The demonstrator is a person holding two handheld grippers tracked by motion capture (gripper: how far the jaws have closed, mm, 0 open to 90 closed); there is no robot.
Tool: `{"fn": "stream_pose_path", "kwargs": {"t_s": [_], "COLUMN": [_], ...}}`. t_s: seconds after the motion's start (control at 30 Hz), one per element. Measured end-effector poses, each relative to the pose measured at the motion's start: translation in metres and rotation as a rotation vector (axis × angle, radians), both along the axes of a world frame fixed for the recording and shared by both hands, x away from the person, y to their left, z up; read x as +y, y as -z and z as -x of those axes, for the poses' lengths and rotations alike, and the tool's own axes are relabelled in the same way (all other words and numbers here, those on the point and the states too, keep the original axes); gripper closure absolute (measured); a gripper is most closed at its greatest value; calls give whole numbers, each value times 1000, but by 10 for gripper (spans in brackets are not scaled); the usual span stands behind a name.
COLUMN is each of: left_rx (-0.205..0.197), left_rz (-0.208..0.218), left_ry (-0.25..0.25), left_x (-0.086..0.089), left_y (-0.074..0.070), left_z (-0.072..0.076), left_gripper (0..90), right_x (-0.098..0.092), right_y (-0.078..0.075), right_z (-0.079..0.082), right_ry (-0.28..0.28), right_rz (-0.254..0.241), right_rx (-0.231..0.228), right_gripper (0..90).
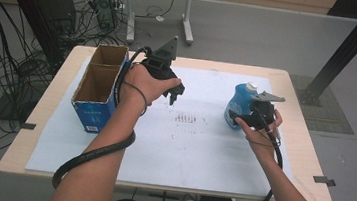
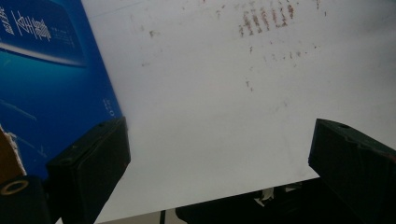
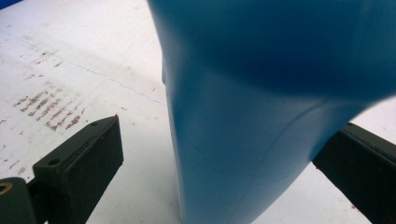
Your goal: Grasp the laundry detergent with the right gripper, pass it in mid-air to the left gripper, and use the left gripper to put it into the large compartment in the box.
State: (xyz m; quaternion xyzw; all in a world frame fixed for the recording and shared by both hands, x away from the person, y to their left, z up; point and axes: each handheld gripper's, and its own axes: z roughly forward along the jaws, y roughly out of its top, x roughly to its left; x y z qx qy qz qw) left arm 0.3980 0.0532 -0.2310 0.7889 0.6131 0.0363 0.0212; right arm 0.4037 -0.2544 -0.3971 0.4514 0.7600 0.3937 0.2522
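A blue detergent bottle with a white cap stands upright at the bench's right side; the right tongs sit spread around its body, one jaw clear of it; the left tongs hover open, holding nothing, just right of a blue cardboard box.

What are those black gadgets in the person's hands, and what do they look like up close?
Each is a black handheld gripper, left and right, with two blocky black jaws, a grey three-cornered plate on top and a thick black cable trailing along the bare, sleeveless forearm.
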Motion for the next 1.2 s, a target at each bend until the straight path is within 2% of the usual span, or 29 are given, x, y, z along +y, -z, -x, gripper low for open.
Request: {"fn": "stream_pose_path", "kwargs": {"t_s": [1.2], "left_rx": [-9], "left_rz": [1], "left_ry": [1], "left_x": [0], "left_y": [-2], "left_z": [1], "left_gripper": [60], "right_x": [0], "right_y": [-1], "right_z": [1], "right_ry": [-11], "right_rz": [0], "right_rx": [-20], "right_gripper": [18]}}
